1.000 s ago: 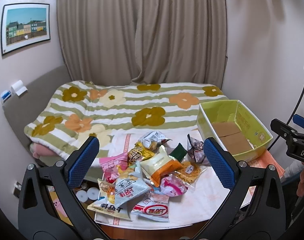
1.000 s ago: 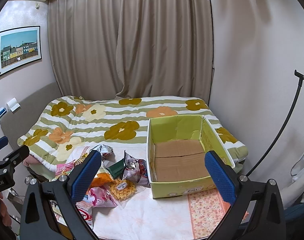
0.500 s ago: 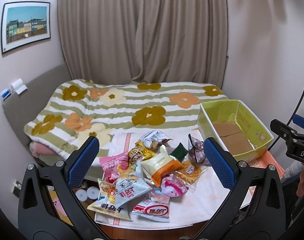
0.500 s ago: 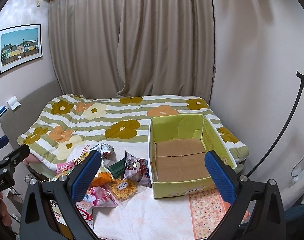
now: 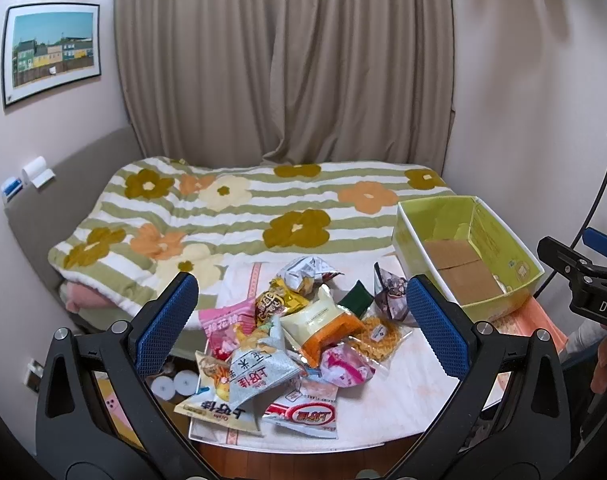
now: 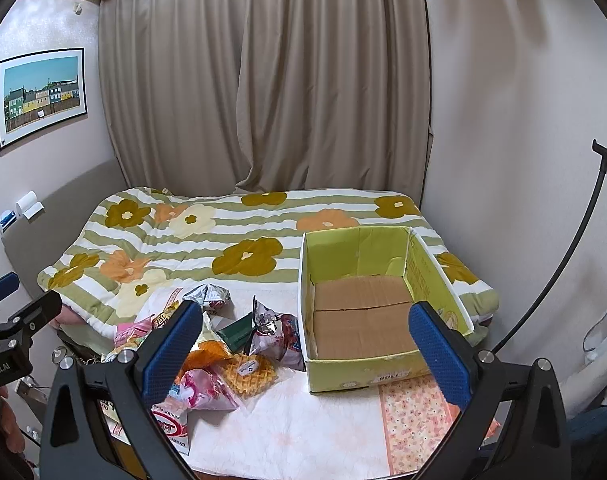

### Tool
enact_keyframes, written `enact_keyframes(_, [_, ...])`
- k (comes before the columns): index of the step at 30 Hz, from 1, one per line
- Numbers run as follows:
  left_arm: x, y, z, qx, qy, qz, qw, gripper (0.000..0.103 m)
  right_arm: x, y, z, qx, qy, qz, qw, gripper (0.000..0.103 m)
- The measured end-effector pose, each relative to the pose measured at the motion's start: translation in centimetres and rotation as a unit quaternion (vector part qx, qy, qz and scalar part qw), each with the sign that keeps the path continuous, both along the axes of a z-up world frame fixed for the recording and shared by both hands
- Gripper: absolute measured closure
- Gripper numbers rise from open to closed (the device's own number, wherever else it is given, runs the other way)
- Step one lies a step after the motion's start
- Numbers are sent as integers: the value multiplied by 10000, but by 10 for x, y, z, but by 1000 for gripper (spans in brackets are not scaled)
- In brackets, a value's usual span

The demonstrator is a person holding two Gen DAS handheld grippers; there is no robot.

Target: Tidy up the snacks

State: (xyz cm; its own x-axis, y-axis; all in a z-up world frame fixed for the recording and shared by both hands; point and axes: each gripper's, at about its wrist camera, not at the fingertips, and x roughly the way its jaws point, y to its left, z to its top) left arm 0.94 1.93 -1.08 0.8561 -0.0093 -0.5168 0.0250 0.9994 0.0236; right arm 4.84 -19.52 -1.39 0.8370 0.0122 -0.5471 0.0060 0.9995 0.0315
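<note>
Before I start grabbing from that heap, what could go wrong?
The snack pile overlaps heavily, so pinching one packet may drag its neighbours. The red-and-white packet lies close to the table's near edge and could slip off. Both the left gripper and right gripper hang open, empty; the green box looks light and may slide if bumped.

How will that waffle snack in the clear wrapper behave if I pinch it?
The waffle snack looks flat and thin, so probably light and brittle; a hard squeeze may crack it. Its glossy clear wrapper likely slips. It lies against the pink packet, which may shift along.
</note>
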Motion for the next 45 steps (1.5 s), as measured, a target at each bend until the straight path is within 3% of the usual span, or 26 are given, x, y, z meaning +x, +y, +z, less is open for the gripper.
enact_keyframes(11, [-13,-6,-1,34,48,101,9999,0,-1,1,-2,62,28,34,10000,0])
enact_keyframes(21, [2,-2,-18,41,632,380,9973,0,24,8,-27,233,716,513,9958,0])
enact_keyframes(27, [17,8,-55,262,1137,443,9922,0,47,15,-64,330,1164,1041,9872,0])
enact_keyframes(33, [40,23,-108,796,1703,18,9822,0,59,37,-111,433,1809,1306,9738,0])
enact_keyframes(36, [54,31,-132,1022,1914,-285,9758,0,63,53,-135,489,2107,1319,9674,0])
enact_keyframes(45, [86,49,-181,1168,2251,-1009,9620,0,83,93,-200,1231,2849,962,9457,0])
